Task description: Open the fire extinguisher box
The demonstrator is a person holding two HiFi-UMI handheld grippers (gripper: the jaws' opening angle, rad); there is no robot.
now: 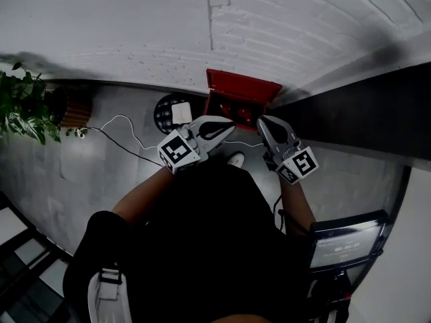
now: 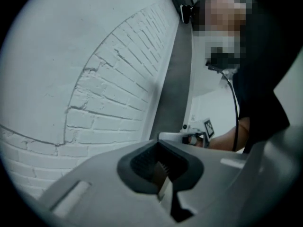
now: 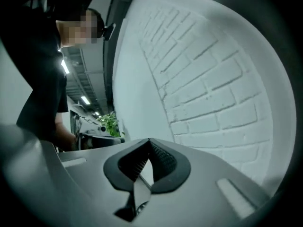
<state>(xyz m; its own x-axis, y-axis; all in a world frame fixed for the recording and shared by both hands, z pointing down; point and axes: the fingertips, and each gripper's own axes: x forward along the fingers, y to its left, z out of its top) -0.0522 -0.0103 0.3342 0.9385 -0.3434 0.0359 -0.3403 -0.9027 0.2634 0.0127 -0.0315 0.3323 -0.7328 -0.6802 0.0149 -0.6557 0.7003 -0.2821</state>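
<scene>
Head view, items by size.

- White brick wall [image 1: 289,25]: filled the upper frame and met the grey floor [image 1: 101,167] along a dark seam.
- Floor: a bare stretch lay left of centre, running to a potted plant [image 1: 27,110] at the floor's far-left edge.
- Fire extinguisher box [image 1: 239,96]: red, at the floor's far edge against the wall foot, with a darker red interior showing beneath its upper panel.
- Round dark object [image 1: 165,113] bearing a white square: sat just left of the box.
- Thin cable [image 1: 124,130]: trailed across the floor.
- Left gripper [image 1: 232,128] and right gripper [image 1: 262,120]: held near each other, tips before the box's lower edge, contact not determinable. Both pairs of jaws were pressed together with nothing between them.
</scene>
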